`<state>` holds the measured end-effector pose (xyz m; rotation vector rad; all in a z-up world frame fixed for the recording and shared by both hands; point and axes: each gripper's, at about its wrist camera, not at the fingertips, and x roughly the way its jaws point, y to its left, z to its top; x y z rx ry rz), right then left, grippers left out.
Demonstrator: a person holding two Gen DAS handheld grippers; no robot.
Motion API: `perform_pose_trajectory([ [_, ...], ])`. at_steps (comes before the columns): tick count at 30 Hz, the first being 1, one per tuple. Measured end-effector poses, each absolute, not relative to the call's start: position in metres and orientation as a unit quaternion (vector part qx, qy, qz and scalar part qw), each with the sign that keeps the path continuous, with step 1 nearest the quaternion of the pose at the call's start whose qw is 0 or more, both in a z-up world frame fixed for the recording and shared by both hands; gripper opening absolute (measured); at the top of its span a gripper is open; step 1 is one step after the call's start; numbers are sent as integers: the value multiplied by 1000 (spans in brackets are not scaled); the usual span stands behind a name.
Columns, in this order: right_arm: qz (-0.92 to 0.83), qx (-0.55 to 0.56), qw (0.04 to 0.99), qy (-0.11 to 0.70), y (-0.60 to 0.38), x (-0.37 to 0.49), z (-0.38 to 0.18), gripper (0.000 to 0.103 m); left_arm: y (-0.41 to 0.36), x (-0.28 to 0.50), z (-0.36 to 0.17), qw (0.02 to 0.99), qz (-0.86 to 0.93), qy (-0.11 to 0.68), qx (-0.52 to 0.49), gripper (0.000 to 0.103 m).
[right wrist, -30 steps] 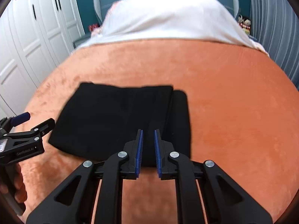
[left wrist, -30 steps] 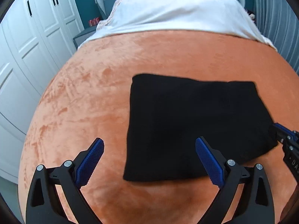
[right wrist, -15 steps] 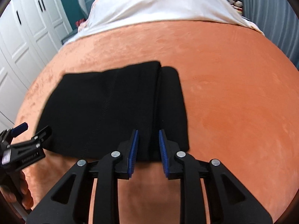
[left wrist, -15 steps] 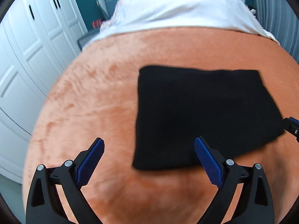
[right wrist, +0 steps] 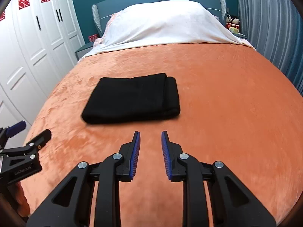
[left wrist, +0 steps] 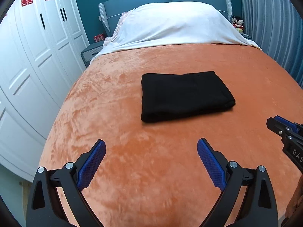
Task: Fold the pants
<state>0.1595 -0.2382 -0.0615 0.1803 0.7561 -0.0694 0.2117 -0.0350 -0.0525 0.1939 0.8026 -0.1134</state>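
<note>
The black pants [left wrist: 185,96] lie folded into a compact rectangle on the orange blanket [left wrist: 151,170], with the thick folded edge toward me. In the right wrist view the pants [right wrist: 132,98] sit left of centre, a narrow strip of a lower layer showing at their right end. My left gripper [left wrist: 150,141] hangs wide open over bare blanket, short of the pants. My right gripper [right wrist: 151,132] is open by a narrow gap, nothing between its blue pads, just in front of the near edge. Each gripper shows in the other's view: right gripper [left wrist: 278,124], left gripper [right wrist: 34,129].
A white sheet [left wrist: 176,22] covers the pillows at the head of the bed, against a blue headboard [left wrist: 136,0]. White wardrobe doors [left wrist: 28,56] line the left side. A grey curtain [left wrist: 270,24] hangs at the right. Nightstands stand at both sides of the headboard.
Both grippers have drawn back and up from the pants, which now lie farther off. The right gripper's pads, nearly together over the pants' near edge before, have parted a little.
</note>
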Motion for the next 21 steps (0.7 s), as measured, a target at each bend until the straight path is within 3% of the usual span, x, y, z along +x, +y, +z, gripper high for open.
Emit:
perform_pose_trajectory([
  [11, -40, 109, 915, 385, -222, 104, -89, 23, -22, 172, -90, 901, -31, 425, 80, 95],
  [21, -52, 119, 913, 387, -223, 120, -98, 23, -24, 186, -92, 904, -21, 420, 79, 96],
])
